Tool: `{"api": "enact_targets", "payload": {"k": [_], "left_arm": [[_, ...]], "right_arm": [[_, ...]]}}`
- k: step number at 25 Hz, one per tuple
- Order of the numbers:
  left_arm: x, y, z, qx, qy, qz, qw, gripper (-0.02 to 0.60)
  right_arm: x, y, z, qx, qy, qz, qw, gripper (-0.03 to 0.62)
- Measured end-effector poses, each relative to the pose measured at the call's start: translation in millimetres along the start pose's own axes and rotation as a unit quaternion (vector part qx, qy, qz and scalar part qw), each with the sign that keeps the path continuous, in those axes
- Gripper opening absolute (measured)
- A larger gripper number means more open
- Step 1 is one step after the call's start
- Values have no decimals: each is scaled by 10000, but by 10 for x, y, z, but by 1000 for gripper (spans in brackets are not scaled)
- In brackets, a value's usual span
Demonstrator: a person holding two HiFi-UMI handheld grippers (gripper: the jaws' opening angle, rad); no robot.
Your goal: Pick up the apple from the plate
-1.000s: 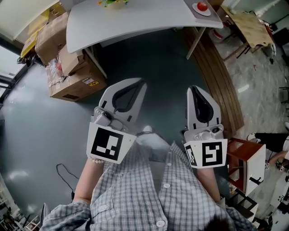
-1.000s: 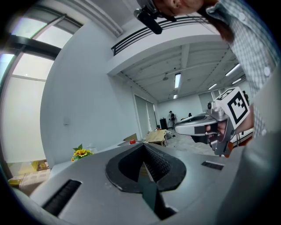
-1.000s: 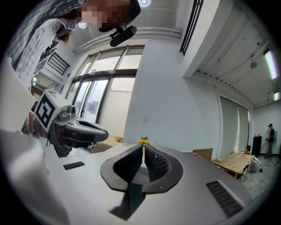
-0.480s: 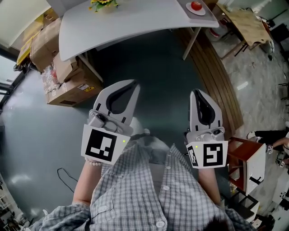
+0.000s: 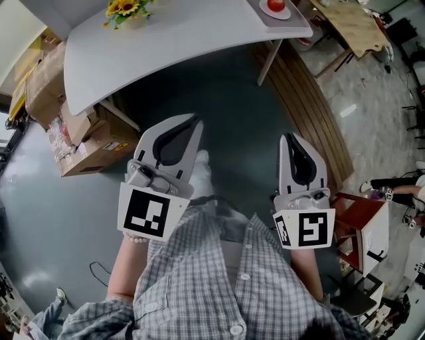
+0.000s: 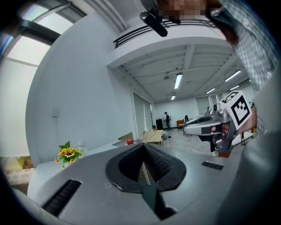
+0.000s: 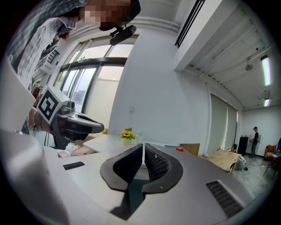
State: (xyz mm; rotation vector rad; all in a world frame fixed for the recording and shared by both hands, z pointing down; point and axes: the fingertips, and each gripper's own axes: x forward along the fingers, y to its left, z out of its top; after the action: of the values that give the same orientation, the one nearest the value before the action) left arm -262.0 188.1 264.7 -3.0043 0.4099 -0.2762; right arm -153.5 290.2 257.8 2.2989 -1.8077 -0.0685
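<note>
As I judge it, the step in hand is the approach, since both tools are well short of the table (image 5: 186,40). My left gripper (image 5: 194,120) and my right gripper (image 5: 286,136) hang over the dark floor in front of my shirt, each with its jaws pressed together tip to tip and nothing between them. The apple (image 5: 275,4) sits on a small plate (image 5: 265,12) at the table's far right corner, close to the edge, well apart from both grippers and ahead of the right one, a little to its left. A bunch of sunflowers (image 5: 125,8) stands towards the table's other end, and cardboard boxes (image 5: 80,139) lie on the floor under its left side. To do this well I would walk up to that right corner and use the right gripper, which is the nearer one. I would spread its jaws wide before I reach the table, not over the fruit. I would come in low and level so that the pads straddle the apple at its widest part, then close gently, because a round, smooth fruit may squirt out of a hard pinch. The plate lies near the table's edge, so I would avoid nudging it and lift straight up.
</note>
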Motion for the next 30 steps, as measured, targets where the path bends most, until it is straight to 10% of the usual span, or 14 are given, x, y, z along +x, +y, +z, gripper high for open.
{"api": "enact_targets", "payload": {"k": [30], "left_arm": [[1919, 1342, 238, 98, -226, -939, 9953, 9]], "right_arm": [[1784, -952, 198, -157, 247, -1114, 9933, 31]]}}
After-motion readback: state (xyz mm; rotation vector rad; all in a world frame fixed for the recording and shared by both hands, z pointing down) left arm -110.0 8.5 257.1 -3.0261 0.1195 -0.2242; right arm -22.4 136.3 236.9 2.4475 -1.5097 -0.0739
